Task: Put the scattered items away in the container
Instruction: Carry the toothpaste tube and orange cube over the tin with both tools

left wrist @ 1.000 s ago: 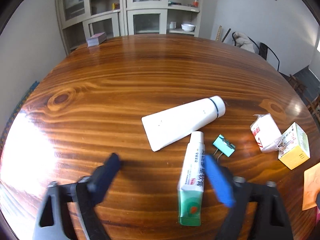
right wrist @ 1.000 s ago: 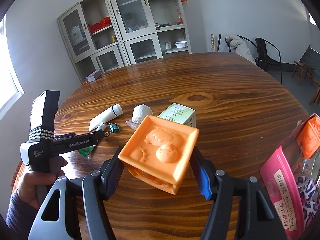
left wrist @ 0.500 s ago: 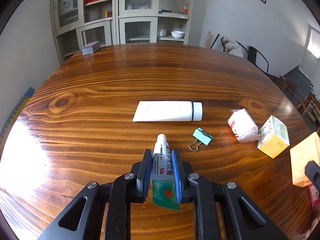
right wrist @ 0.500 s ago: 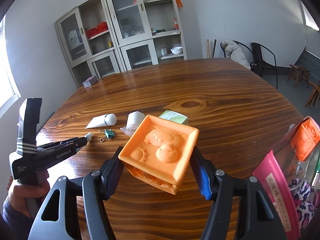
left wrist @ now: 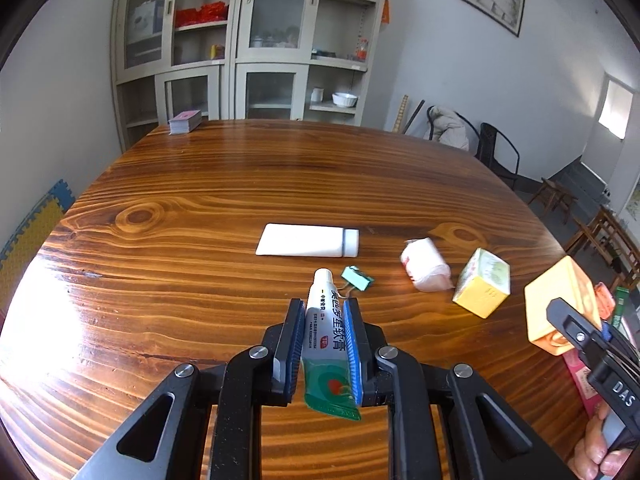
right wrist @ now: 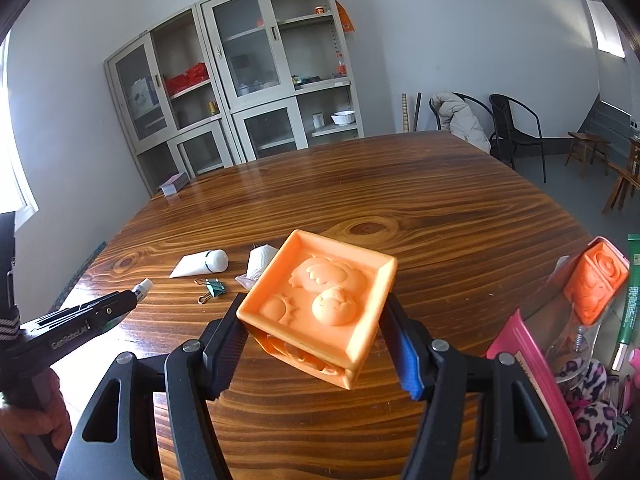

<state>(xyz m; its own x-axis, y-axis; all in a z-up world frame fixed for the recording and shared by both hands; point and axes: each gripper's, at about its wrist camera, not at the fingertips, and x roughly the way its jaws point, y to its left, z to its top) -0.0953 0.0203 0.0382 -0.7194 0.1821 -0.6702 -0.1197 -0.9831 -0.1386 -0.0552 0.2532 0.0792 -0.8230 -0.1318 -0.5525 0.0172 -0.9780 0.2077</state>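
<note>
My left gripper [left wrist: 323,320] is shut on a white and green ointment tube [left wrist: 326,332] and holds it above the round wooden table [left wrist: 200,208]. My right gripper [right wrist: 316,332] is shut on an orange embossed block [right wrist: 320,304], also lifted; the block also shows in the left wrist view [left wrist: 560,304]. On the table lie a white cream tube [left wrist: 308,240], a teal binder clip [left wrist: 356,278], a white tissue pack [left wrist: 426,270] and a yellow-green carton [left wrist: 484,288]. The container [right wrist: 580,320] at the right holds another orange block [right wrist: 598,284], a pink packet [right wrist: 536,380] and other items.
A stack of cards [left wrist: 185,121] lies at the table's far edge. Grey glass-door cabinets [left wrist: 240,48] stand behind the table. Black chairs [right wrist: 516,132] and wooden stools [right wrist: 588,148] stand to the right. A foam mat [left wrist: 28,228] lies on the floor at left.
My left gripper closed on the ointment tube and lifted it off the table. My right gripper kept hold of the orange block and rose slightly, nearer the container.
</note>
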